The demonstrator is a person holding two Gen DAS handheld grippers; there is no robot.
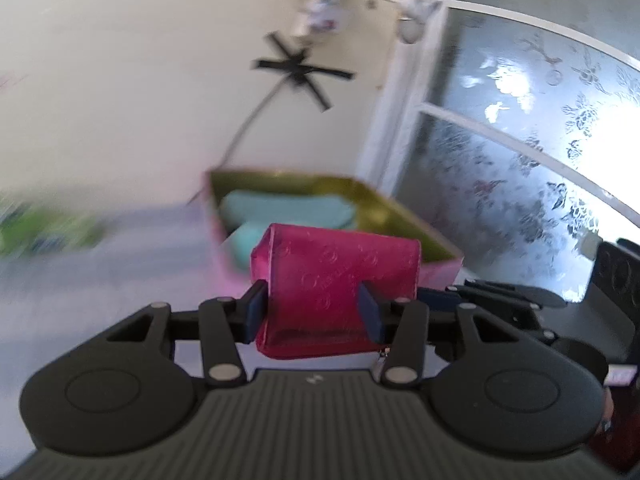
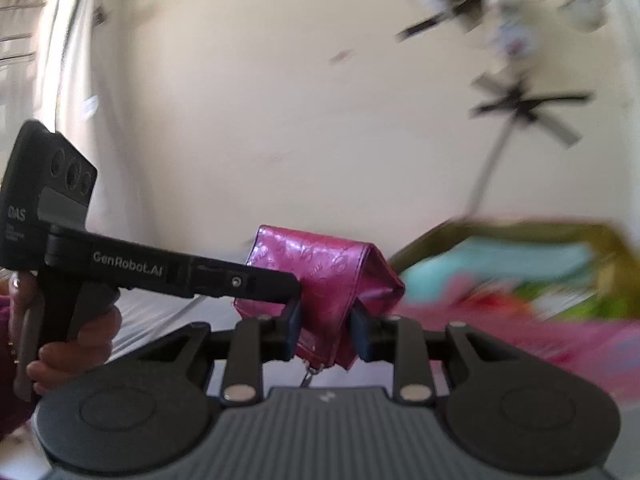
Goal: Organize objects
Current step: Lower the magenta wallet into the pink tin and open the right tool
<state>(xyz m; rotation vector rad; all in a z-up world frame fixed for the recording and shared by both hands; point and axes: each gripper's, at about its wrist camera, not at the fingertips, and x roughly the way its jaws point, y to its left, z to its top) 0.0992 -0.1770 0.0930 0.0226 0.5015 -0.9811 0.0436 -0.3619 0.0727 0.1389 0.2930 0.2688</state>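
Closest to both cameras it's the same story: the pink wallet (image 1: 336,292) sits dead centre at the bottom of each frame, pinched from two sides at once. The left gripper (image 1: 314,312) has its pads pressed into the wallet's broad embossed face, and the right gripper (image 2: 326,330) is clamped on the folded end of it, zip pull dangling below. So neither pair of tongs is spread, both are squeezing the wallet, and it's up in the air between them, not resting on anything I can see. In the right wrist view the left gripper comes in from the left edge, with the person's hand (image 2: 76,344) round its handle at lower left. Just past the wallet is the open box (image 1: 400,208) with the gold lining and pink outside, a light blue pouch (image 1: 288,208) already in it. From the left view the box lies straight ahead, slightly up-frame; from the right view it's off to the right. My guess: wallet goes forward into the box next, long side along the box wall. Behind that is just wall and frosted window (image 1: 520,160).
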